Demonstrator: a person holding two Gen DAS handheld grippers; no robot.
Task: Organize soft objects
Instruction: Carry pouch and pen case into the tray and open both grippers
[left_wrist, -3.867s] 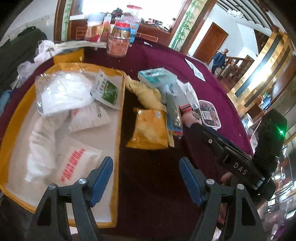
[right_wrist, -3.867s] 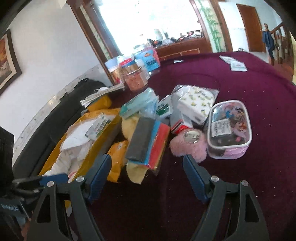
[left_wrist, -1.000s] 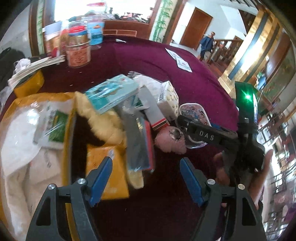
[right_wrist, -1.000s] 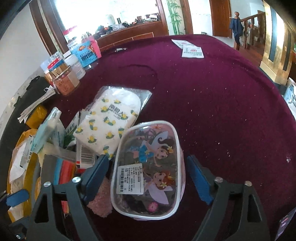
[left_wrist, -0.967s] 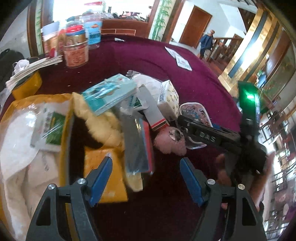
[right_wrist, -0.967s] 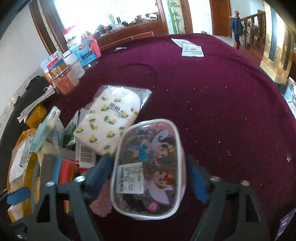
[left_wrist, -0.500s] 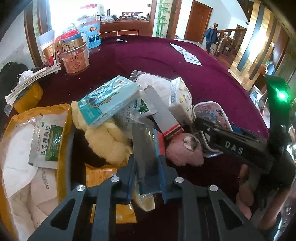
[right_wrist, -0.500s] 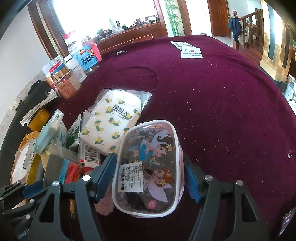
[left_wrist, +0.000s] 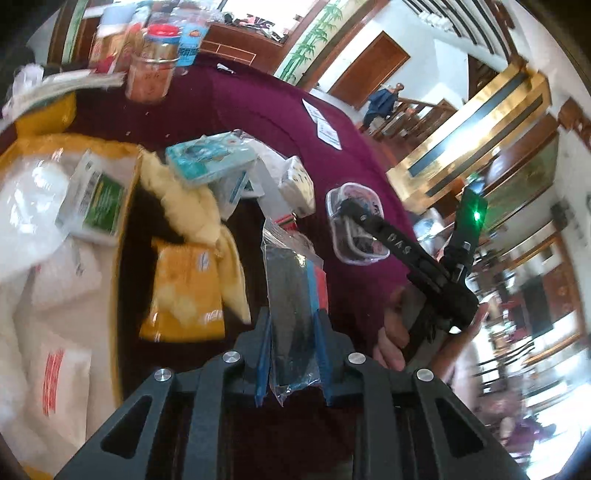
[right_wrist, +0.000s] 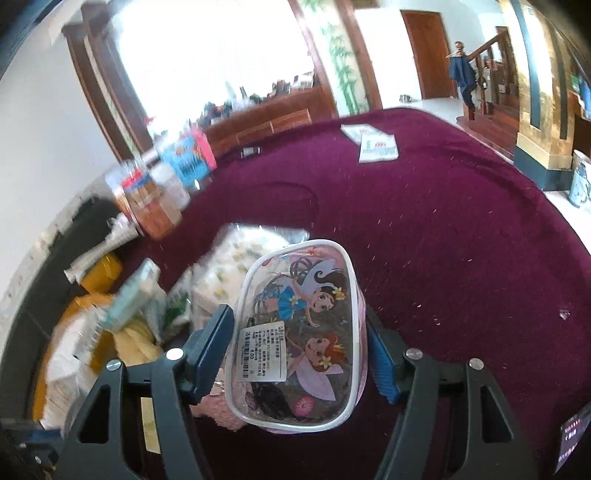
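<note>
Left tongs (left_wrist: 291, 345): closed on a clear plastic pack of sponges (left_wrist: 293, 295), dark grey layer facing up, held above the maroon table (left_wrist: 236, 107). Right tongs (right_wrist: 301, 343): clamped on both sides of a transparent cartoon pouch (right_wrist: 299, 325) with white trim, raised off the table beside a yellow-patterned packet (right_wrist: 225, 273). To the left lies an open yellow bag (left_wrist: 125, 236) containing white soft packages (left_wrist: 40, 199).
</note>
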